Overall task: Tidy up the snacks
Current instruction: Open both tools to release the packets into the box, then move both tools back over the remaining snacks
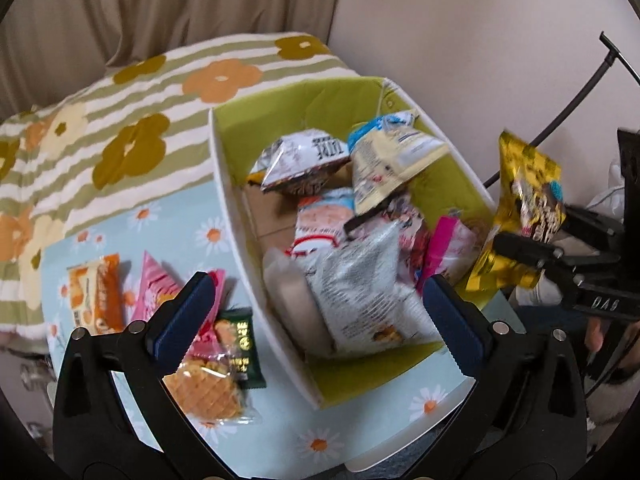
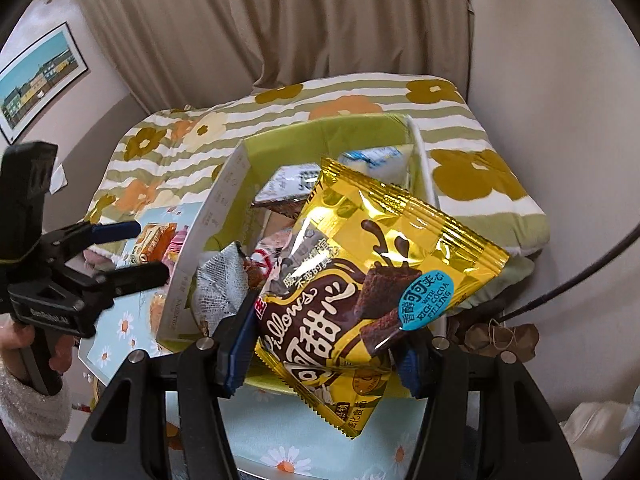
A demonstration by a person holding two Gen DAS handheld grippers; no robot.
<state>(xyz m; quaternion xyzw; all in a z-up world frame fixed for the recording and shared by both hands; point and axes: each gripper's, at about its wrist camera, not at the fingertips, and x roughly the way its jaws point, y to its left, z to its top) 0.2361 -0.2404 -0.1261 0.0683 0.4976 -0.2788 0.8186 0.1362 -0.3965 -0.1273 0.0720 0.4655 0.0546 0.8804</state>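
- right gripper [image 2: 320,354]: jaws clamped on the gold chocolate-pillow packet [image 2: 372,284], blue pads on its lower left and right edges; packet tilted, top corner leaning up and away over the box
- same packet from the left wrist view [image 1: 520,216]: hangs off the right gripper [image 1: 516,246] at the box's right rim, just above it, not resting on anything visible
- left gripper [image 1: 316,316]: jaws wide apart, nothing between the pads; silver-white packet [image 1: 368,300] lies in the box right below the gap, apart from both pads as far as the blur lets me tell
- green-lined box [image 1: 280,120], white outside, holds a heap: silver-white packet in front, grey pyramid-shaped bag [image 1: 304,164] and pale yellow bag [image 1: 388,164] at the back, pink packet [image 1: 444,248] by the right wall, bare cardboard floor at left
- left wrist view only: loose snacks on the surface [image 1: 360,420], daisy-print cloth, left of the box: orange packet [image 1: 96,300], pink triangular packet [image 1: 154,284], dark green packet [image 1: 246,344], waffle in clear wrap [image 1: 204,392] under the left jaw
- right wrist view only: left gripper [image 2: 144,250] from the side, jaws spread, held by a hand [image 2: 24,344] in a fuzzy white sleeve; framed picture [image 2: 40,80] on the wall; printing on the gold packet's front
- both views: striped floral cushion [image 2: 460,136] behind the box, beige curtain [image 2: 320,20] beyond
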